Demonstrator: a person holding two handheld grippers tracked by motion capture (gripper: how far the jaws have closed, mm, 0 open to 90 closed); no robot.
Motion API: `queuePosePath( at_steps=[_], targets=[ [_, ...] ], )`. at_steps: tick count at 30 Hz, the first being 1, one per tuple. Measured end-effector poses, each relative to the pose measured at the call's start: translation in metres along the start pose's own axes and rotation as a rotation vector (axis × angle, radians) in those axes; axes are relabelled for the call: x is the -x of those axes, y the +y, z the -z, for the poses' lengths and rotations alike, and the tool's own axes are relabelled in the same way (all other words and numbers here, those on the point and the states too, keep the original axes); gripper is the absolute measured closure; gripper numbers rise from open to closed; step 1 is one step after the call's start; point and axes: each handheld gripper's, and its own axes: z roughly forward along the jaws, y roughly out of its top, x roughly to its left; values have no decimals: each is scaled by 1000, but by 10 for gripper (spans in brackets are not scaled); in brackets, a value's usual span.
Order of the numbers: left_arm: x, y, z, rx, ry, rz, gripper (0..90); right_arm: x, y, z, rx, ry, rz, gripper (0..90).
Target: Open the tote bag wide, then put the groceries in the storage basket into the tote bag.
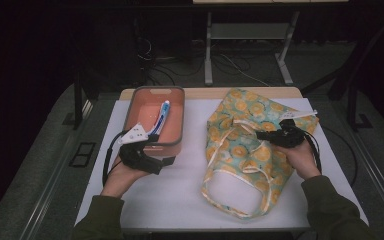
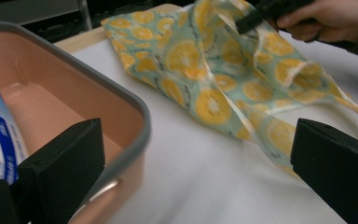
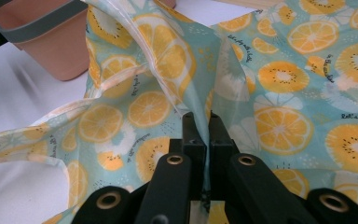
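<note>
Sleeved forearms come in at the bottom of the high view, each hand carrying a tool. On the white counter the left tool hangs just before the near wall of the salmon bin, where a toothpaste tube lies. Bare counter stretches between bin and citrus-print bag; the bag's mouth gapes toward the near edge. Over the bag's middle sits the right tool.

From the left gripper view, the left tool's jaws stand wide apart with nothing between them, the bin's grey rim beside one jaw and the bag well beyond.

From the right gripper view, the right tool is clamped on a raised fold of the bag.
</note>
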Motion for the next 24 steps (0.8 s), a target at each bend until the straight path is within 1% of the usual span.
queuePosePath(
  at_steps=[4,9,12,14,16,17,21,22,23,24],
  targets=[
    [-13,13,-5,2,12,2,21,-1,0,0,0,2,4,889],
    [-30,28,-9,22,27,11,27,-2,0,0,-4,5,10,889],
    [-41,35,-13,9,46,9,43,-3,0,-2,-7,8,17,889],
    [-50,39,-17,2,61,16,57,-4,0,-2,-11,10,18,889],
    [-59,41,-21,-7,86,28,81,-5,-1,-3,-12,10,23,889],
    [-63,41,-23,-14,90,34,95,-5,-1,-2,-14,9,23,889],
    [-77,42,-34,-42,121,50,168,-5,-1,-2,-14,9,28,889],
    [-80,42,-37,-52,131,47,200,-5,-1,-2,-14,10,27,889],
    [-82,42,-40,-62,149,48,223,-5,-1,-1,-13,11,27,889],
    [-86,41,-44,-82,160,47,242,-5,-1,-1,-14,10,28,889]
  ],
)
